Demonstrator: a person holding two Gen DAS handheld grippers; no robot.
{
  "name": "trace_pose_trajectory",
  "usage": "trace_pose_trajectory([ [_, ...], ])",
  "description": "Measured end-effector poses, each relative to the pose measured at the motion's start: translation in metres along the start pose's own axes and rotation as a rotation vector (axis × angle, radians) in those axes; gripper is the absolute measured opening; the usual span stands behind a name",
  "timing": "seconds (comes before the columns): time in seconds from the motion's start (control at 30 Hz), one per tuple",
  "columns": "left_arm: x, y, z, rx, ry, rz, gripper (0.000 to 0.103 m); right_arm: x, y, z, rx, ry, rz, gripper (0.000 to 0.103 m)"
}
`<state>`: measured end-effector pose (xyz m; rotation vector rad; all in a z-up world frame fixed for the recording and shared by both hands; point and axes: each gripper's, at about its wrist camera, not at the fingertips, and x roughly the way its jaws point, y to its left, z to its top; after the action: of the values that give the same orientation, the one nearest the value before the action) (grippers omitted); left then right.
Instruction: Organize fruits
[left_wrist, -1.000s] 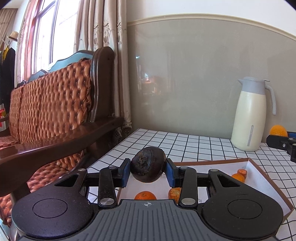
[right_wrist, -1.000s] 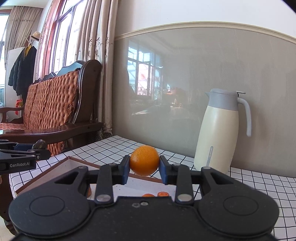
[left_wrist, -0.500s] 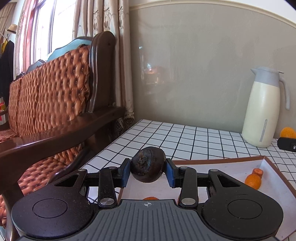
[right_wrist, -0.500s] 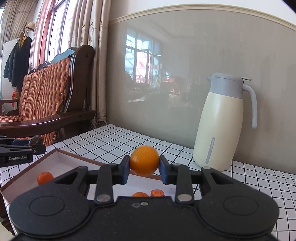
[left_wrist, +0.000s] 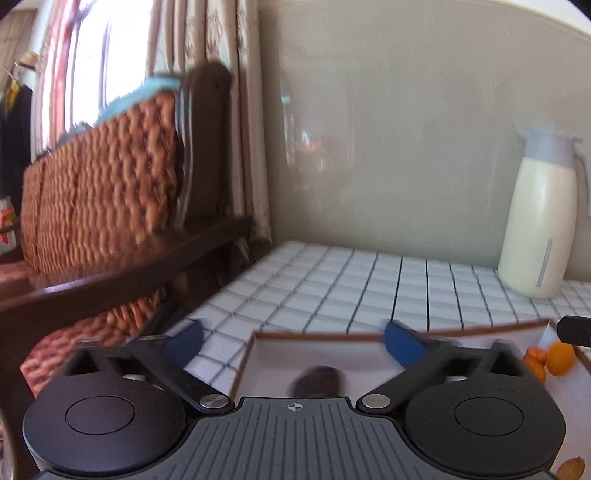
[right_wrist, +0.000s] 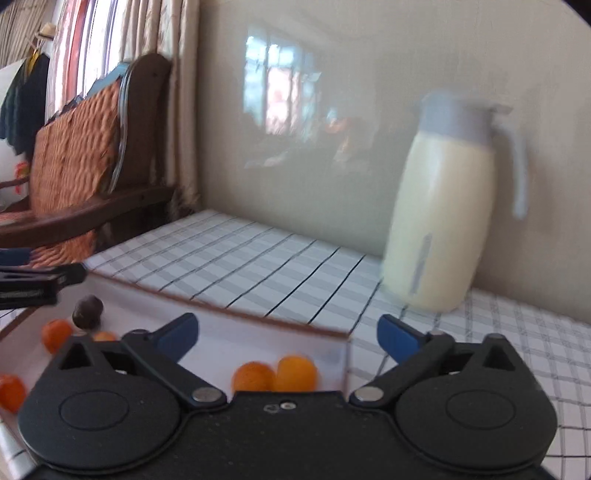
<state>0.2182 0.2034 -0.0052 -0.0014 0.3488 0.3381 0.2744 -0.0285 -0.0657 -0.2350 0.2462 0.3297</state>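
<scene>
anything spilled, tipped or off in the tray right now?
Nothing spilled. The dark fruit and orange fruits lie inside the tray; the jug stands upright. Both left gripper and right gripper have just opened, empty. Blur hides fine damage.

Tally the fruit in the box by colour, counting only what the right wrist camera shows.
Orange fruit: 5 (one partly hidden)
Dark fruit: 1
Total: 6
</scene>
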Motion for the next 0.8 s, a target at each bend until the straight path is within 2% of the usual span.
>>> trace_pose_trajectory([
  [0.2,-0.009,0.0,0.002,-0.002,0.001,-0.016,0.103,-0.012,-0.005,0.003,0.034,-0.04,0.002,0.097],
  [0.53,-0.019,-0.002,0.0,-0.003,0.005,-0.014,0.103,-0.02,-0.005,0.008,0.043,-0.056,0.012,0.097],
  [0.67,-0.038,-0.004,0.001,-0.007,-0.014,-0.007,0.103,-0.04,-0.008,0.011,0.074,-0.087,0.02,0.097],
  [0.8,-0.073,-0.008,-0.001,0.022,-0.042,0.003,0.103,-0.073,-0.009,0.013,0.082,-0.111,0.024,0.097],
])
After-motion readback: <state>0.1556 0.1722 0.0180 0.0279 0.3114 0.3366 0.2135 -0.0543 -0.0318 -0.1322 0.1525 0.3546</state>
